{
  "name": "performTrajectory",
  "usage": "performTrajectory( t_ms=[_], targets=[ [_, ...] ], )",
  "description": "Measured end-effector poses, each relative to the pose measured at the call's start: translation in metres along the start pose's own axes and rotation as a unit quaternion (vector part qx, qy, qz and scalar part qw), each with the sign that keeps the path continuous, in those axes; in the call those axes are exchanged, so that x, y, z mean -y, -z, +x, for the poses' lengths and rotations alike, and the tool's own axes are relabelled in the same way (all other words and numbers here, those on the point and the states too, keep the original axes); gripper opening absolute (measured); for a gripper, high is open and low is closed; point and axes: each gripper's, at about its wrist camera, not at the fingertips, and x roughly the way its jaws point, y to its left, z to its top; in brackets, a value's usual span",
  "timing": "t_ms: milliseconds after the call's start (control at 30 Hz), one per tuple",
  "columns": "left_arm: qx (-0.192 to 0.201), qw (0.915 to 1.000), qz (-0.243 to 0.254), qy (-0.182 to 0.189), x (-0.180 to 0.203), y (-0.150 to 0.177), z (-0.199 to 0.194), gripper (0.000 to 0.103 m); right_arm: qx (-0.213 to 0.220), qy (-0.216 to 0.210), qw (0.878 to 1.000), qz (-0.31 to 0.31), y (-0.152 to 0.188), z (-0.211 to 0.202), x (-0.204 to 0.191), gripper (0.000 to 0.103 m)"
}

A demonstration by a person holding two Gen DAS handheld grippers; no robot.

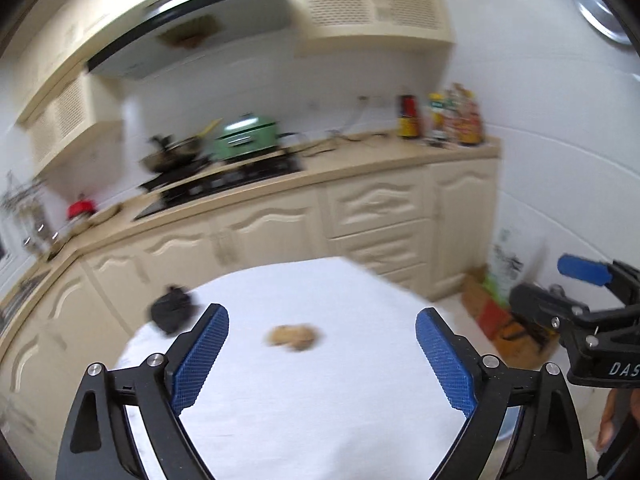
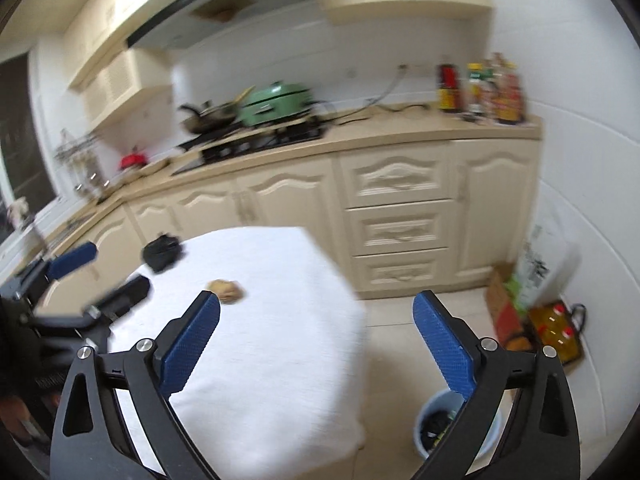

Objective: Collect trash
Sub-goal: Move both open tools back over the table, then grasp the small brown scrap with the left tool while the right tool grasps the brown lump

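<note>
Trash on the white-covered table [image 1: 304, 400] comes to two pieces: a crumpled brown wad [image 1: 295, 337] lying near the middle of the cloth, and a black bundle [image 1: 171, 310] at the table's far left corner, well apart from the wad. Both are blurred, so what they are made of cannot be told.

Above the table's near side, the left gripper [image 1: 322, 354] has its blue-padded jaws spread wide, nothing between them, the brown wad showing in the gap beyond the tips. The right gripper [image 2: 316, 344] is off the table's right edge, jaws likewise wide apart and empty, over bare floor. Below it, just beside the table's near right corner, stands a pale blue bin [image 2: 460, 426] with dark stuff inside.

Beyond the table runs a cream kitchen counter [image 2: 400, 132]. On it, behind the table's far edge, are a black stove [image 2: 256, 142], a dark pan [image 2: 210, 118] and a green cooker [image 2: 276, 104]; bottles [image 2: 480, 88] cluster at the counter end, to the right of the table. On the floor to the right of the table, against the wall, sit a cardboard box [image 2: 504, 300] and a crate of oil bottles [image 2: 556, 328].
</note>
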Motion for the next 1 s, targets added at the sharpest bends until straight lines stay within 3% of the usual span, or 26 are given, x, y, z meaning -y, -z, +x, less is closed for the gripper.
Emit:
performTrajectory(
  t_ms=[233, 433, 633, 700, 733, 833, 867, 1000],
  targets=[
    [-0.053, 0.9943, -0.075, -0.054, -0.13, 0.028, -0.011, 0.093, -0.079, -0.032, 0.995, -0.06, 0.004, 0.097, -0.082, 0.099],
    [-0.093, 0.9885, -0.087, -0.082, -0.185, 0.047, 0.005, 0.093, -0.158, -0.025, 0.983, -0.091, 0.016, 0.188, -0.115, 0.099],
    [-0.127, 0.988, -0.073, -0.051, -0.181, 0.044, 0.055, 0.093, -0.191, -0.016, 0.974, -0.117, 0.023, 0.241, -0.119, 0.095],
    [-0.138, 0.9874, -0.072, -0.028, -0.172, 0.047, 0.068, 0.093, -0.199, -0.019, 0.972, -0.127, 0.025, 0.25, -0.12, 0.086],
    [-0.143, 0.9868, -0.073, -0.021, -0.177, 0.025, 0.105, 0.093, -0.204, -0.02, 0.97, -0.132, 0.026, 0.254, -0.12, 0.074],
    [-0.158, 0.9851, -0.067, 0.009, -0.17, 0.017, 0.132, 0.093, -0.214, -0.031, 0.966, -0.142, 0.031, 0.263, -0.115, 0.049],
    [-0.166, 0.9838, -0.065, 0.02, -0.17, -0.001, 0.165, 0.093, -0.207, -0.031, 0.967, -0.144, 0.03, 0.261, -0.114, 0.047],
    [-0.19, 0.9782, -0.063, 0.056, -0.154, -0.018, 0.215, 0.093, -0.189, -0.031, 0.974, -0.121, 0.023, 0.254, -0.091, 0.047]
  ],
)
